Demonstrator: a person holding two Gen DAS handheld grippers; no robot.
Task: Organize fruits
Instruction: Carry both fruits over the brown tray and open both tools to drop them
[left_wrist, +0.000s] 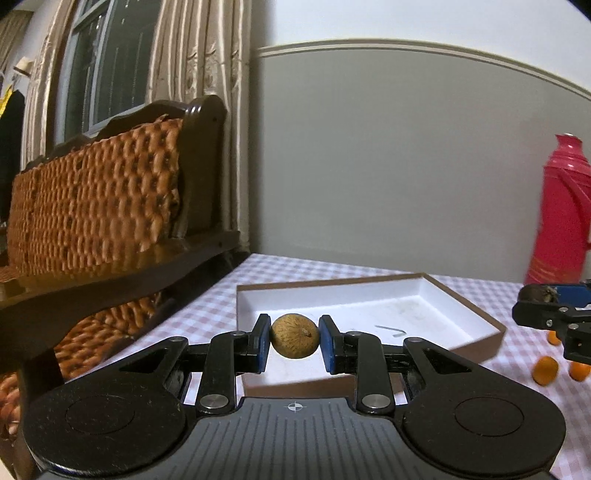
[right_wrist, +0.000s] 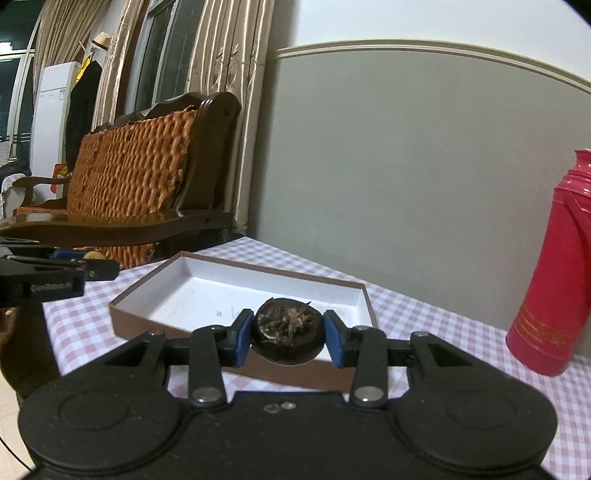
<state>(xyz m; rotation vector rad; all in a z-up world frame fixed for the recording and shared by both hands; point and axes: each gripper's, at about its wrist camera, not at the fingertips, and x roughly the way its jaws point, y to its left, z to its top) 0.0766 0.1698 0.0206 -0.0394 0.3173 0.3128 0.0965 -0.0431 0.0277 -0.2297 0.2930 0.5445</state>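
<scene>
- From your left wrist camera, your left claw (left_wrist: 294, 341) is clamped on a small round tan fruit (left_wrist: 294, 335); both blue pads (left_wrist: 261, 343) press its sides, and the jaws stand narrow.
- That fruit hangs in front of a shallow white-lined box (left_wrist: 458, 306) with brown walls, which sits on the pink checked tablecloth (left_wrist: 221, 295).
- Only this view shows you the loose orange fruits (left_wrist: 545, 370) lying on the cloth to the right of the box, near your other claw.
- Your right claw (left_wrist: 543, 295) enters at the right edge here, seen side on, with something dark at its tip; this view is too blurred to say more.
- A red flask (left_wrist: 561, 214) stands behind it, and a wicker-backed wooden bench (left_wrist: 99, 199) fills the left.
- From your right wrist camera, your right claw (right_wrist: 289, 338) grips a dark round fruit (right_wrist: 289, 332) with dried leaves on top; the pads touch both sides, jaws a little wider than the left pair.
- The fruit is held over the near wall of the box (right_wrist: 155, 291), whose white floor looks bare.
- Only this view shows your left claw (right_wrist: 85, 269) from the side at the left edge, a bit of tan between its blue pads, and the flask (right_wrist: 554, 288) standing whole on the cloth (right_wrist: 424, 314).
</scene>
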